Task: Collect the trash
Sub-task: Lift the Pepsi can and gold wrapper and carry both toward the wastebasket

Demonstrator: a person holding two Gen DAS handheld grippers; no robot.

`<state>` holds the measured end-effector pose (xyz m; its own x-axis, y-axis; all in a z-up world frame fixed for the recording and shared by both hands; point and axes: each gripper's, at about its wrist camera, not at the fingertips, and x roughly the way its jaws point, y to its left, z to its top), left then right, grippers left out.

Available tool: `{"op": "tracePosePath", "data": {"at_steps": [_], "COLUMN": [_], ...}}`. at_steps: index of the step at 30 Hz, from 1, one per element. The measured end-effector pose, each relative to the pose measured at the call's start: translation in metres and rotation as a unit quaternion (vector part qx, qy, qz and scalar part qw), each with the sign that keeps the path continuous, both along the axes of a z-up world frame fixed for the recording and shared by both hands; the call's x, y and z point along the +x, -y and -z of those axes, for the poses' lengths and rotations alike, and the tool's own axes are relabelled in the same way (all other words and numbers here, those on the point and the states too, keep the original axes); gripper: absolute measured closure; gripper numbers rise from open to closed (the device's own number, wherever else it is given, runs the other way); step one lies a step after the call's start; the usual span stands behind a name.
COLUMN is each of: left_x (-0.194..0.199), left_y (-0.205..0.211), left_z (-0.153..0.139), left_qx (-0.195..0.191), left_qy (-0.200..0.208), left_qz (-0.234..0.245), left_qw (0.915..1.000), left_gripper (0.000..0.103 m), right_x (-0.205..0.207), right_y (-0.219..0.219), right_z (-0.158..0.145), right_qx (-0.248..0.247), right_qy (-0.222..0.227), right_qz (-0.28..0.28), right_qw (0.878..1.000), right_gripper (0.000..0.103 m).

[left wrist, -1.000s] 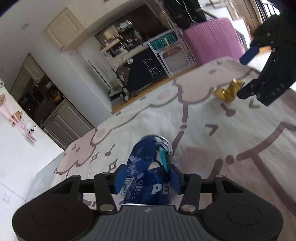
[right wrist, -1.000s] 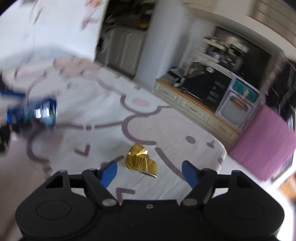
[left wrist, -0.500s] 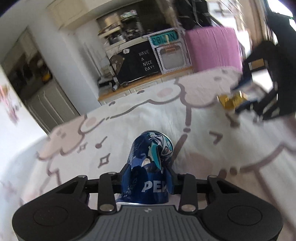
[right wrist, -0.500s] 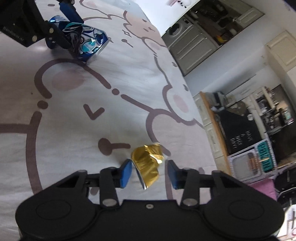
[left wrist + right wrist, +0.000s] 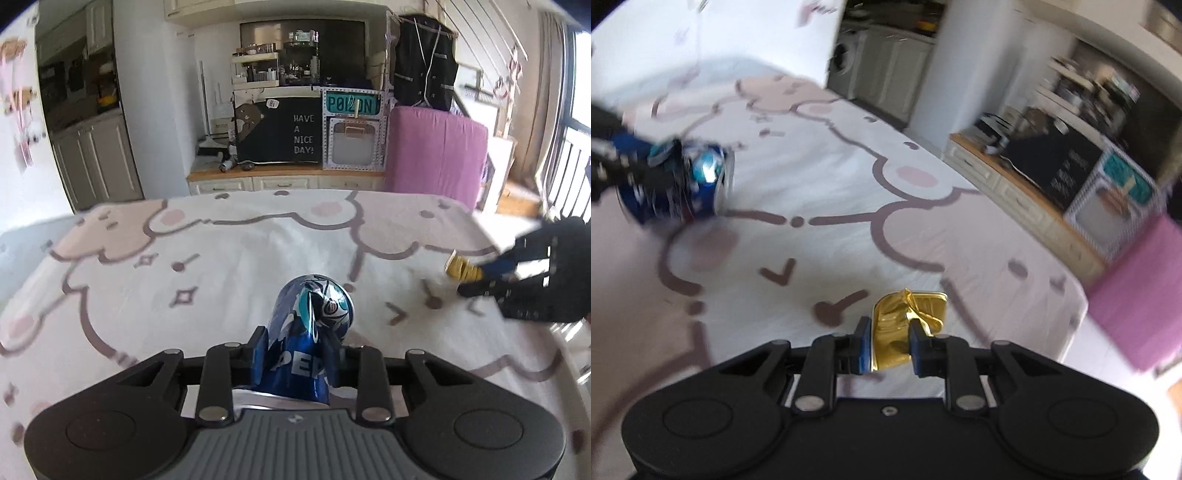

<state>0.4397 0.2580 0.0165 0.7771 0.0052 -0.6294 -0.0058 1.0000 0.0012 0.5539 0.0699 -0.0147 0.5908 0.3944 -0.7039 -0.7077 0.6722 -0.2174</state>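
Note:
My left gripper [image 5: 295,350] is shut on a crushed blue Pepsi can [image 5: 308,332], held just above the white cartoon-print rug [image 5: 221,258]. The can also shows at the left of the right wrist view [image 5: 683,184]. My right gripper [image 5: 888,347] is shut on a crumpled gold foil wrapper [image 5: 905,325], low over the rug. In the left wrist view the right gripper [image 5: 491,273] appears at the right with the gold wrapper [image 5: 460,267] between its blue pads.
A low cabinet [image 5: 284,181] holds a black "HAVE A NICE DAY!" board [image 5: 280,129] and a toy oven [image 5: 352,133]. A pink covered block [image 5: 432,155] stands at the right. Grey kitchen cupboards [image 5: 96,162] are at the left.
My left gripper closed on the can and levelled out. My right gripper came down over the gold wrapper and closed on it; both views have swung.

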Motion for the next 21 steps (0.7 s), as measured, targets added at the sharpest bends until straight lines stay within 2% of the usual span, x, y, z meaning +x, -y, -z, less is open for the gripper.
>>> {"op": "tracePosePath", "data": {"at_steps": [3,5,7,10,12,14,15,19,21], "left_x": [-0.017,-0.03,-0.043,-0.062,-0.072,-0.078,-0.08,-0.079,-0.073], "left_y": [-0.005,-0.01,-0.01,-0.007,-0.006,-0.004,-0.004,-0.004,-0.007], "left_z": [-0.004,-0.003,0.003,0.016,0.026,0.04,0.044,0.048,0.047], "left_qx": [-0.084,-0.154,-0.215,-0.294,-0.348,-0.4,-0.409,-0.417,-0.423], "left_qy": [-0.006,-0.012,-0.023,-0.038,-0.049,-0.068,-0.073,-0.092,-0.103], "left_qz": [-0.01,-0.023,-0.039,-0.069,-0.082,-0.079,-0.079,-0.062,-0.045], "left_qw": [0.9964,0.9878,0.9755,0.9524,0.9325,0.9108,0.906,0.9021,0.8989], "left_gripper": [0.072,0.072,0.072,0.073,0.072,0.072,0.072,0.07,0.056], "right_x": [-0.025,-0.039,-0.055,-0.074,-0.084,-0.093,-0.097,-0.106,-0.108], "right_y": [0.015,0.026,0.04,0.056,0.06,0.059,0.058,0.044,0.038], "right_z": [-0.004,-0.006,-0.01,-0.015,-0.013,-0.012,-0.01,-0.004,-0.003], "right_qx": [0.046,0.08,0.124,0.196,0.229,0.247,0.253,0.256,0.256], "right_qy": [-0.028,-0.054,-0.085,-0.137,-0.162,-0.179,-0.187,-0.207,-0.209], "right_qz": [0.027,0.048,0.072,0.106,0.118,0.12,0.12,0.099,0.09], "right_qw": [0.998,0.994,0.986,0.965,0.953,0.945,0.942,0.939,0.939], "right_gripper": [0.081,0.081,0.081,0.081,0.081,0.081,0.081,0.081,0.081]}}
